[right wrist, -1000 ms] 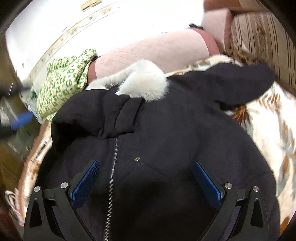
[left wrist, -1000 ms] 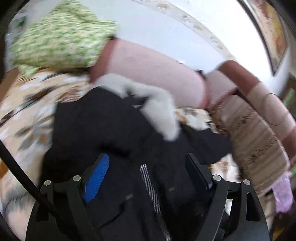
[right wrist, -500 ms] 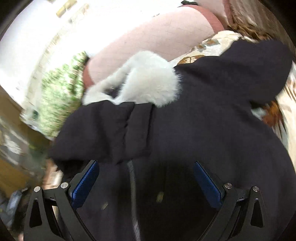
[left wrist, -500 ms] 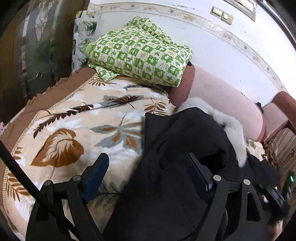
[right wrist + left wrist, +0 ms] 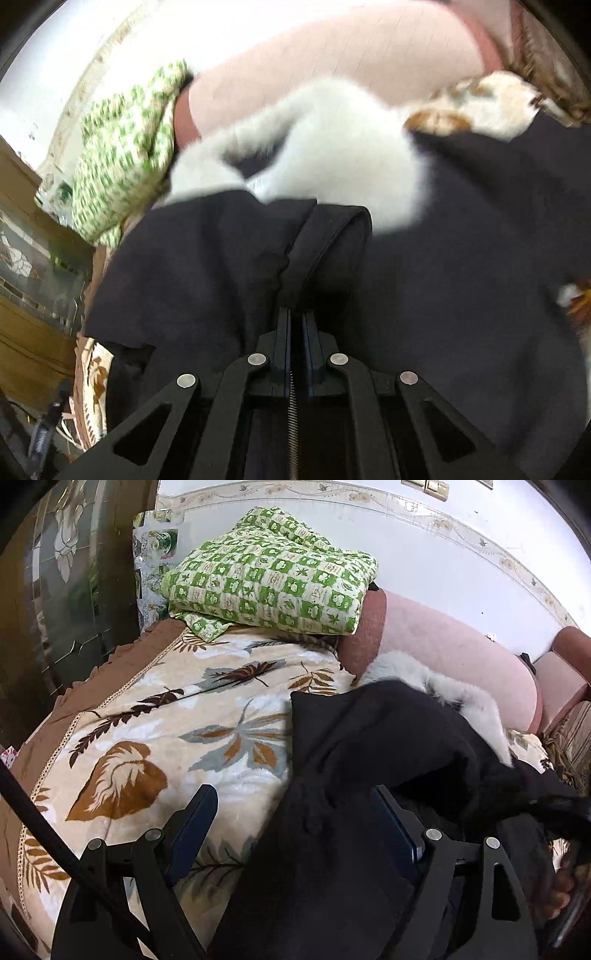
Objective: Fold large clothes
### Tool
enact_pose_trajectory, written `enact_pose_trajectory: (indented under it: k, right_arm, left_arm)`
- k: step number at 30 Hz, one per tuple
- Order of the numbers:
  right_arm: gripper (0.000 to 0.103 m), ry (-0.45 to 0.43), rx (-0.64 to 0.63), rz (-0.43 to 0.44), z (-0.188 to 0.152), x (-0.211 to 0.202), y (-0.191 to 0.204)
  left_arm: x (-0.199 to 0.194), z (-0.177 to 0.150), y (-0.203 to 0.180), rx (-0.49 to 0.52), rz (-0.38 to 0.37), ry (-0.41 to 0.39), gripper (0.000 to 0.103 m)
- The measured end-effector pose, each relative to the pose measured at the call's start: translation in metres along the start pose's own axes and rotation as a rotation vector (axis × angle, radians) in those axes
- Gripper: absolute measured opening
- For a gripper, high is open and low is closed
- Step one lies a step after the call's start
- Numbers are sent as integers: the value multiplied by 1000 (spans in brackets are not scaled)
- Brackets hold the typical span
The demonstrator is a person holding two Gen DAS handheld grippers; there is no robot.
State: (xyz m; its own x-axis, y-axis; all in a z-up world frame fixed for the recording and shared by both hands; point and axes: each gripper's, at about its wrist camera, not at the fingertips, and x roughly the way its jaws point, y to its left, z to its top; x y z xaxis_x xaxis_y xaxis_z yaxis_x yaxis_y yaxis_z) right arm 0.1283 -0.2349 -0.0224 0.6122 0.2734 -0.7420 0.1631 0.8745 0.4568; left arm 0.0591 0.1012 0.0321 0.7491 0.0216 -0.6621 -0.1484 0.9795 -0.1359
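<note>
A large black coat (image 5: 369, 760) with a white fur collar (image 5: 465, 701) lies on a sofa covered by a leaf-print blanket (image 5: 155, 738). My left gripper (image 5: 295, 812) is open above the coat's left edge, one finger over the blanket, the other over the black cloth. In the right wrist view my right gripper (image 5: 295, 317) is shut on the coat (image 5: 461, 277) at its front zipper edge, just below the fur collar (image 5: 332, 162).
A green checked pillow (image 5: 273, 583) rests at the sofa's left end against the pink backrest (image 5: 454, 657). A dark wooden cabinet (image 5: 55, 590) with glass stands left of the sofa. A white wall runs behind.
My right gripper has closed on the coat's front and moved toward the collar. My left gripper has swung left to the coat's left edge and stays open.
</note>
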Motion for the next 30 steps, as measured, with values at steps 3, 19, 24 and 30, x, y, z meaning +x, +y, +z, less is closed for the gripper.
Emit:
enact_pose_trajectory:
  k: [3,19,24,30]
  right_arm:
    - [6,-70,13,-50,4,-38,-17]
    - [10,15,223,-135,-33,-9,-123]
    - [58,-143,184,-117,-18,-74,-139]
    - [84,-333,356,-279,3,-139,-258]
  left_arm:
    - [2,-2,-2,2,0,11,83]
    - [62,-33,-17,60,65,240,83]
    - [42,-28,-23,61,28,175,83]
    - [26,-31,-42,90,-56,114,83]
